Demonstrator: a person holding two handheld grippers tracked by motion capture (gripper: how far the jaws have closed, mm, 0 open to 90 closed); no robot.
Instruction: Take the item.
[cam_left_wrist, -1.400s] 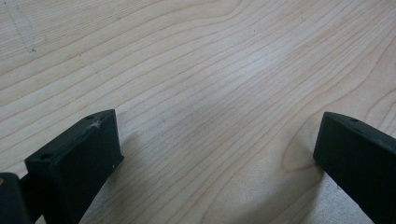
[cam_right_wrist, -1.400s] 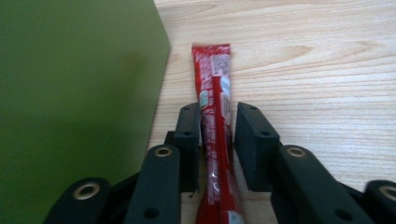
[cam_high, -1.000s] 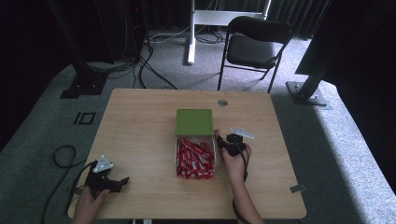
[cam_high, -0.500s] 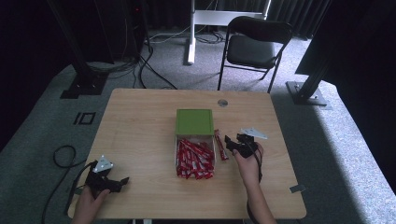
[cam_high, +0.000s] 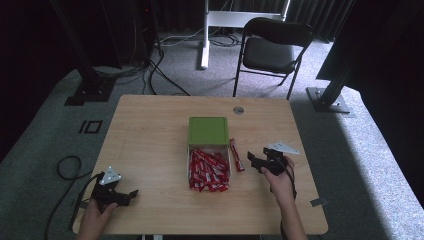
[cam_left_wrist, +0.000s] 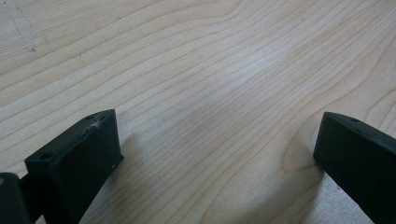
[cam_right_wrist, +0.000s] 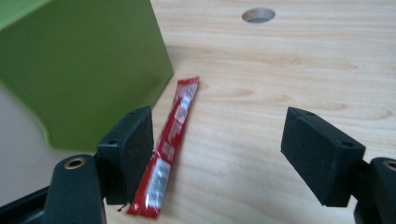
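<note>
I read the work in hand as moving red sachets out of the green box (cam_high: 208, 131) and laying them singly on the table (cam_high: 150, 130); one sachet (cam_high: 236, 155) lies alone just right of the box, parallel to its side, and in the right gripper view that sachet (cam_right_wrist: 168, 140) runs flat along the wood beside the green wall (cam_right_wrist: 84, 70), near it though I cannot say whether it touches. The right gripper (cam_high: 261, 161) sits just to the right of it, jaws wide apart with nothing between them; the left jaw stands over the sachet's near end, hiding part of it, so I judge the packet is released rather than held. The rest of the red sachets (cam_high: 208, 170) are heaped in the open tray part of the box, towards me; from the high view the pile is too small and blurred to count (a dozen or more is only my guess).

The left gripper (cam_high: 119, 195) rests low at the near left corner of the table, well apart from the box; in its own view the jaws are spread over bare wood grain (cam_left_wrist: 210, 93), gripping nothing. I take that as parking, keeping the idle tool clear of the right hand's path; the next reach probably goes to the heap.
</note>
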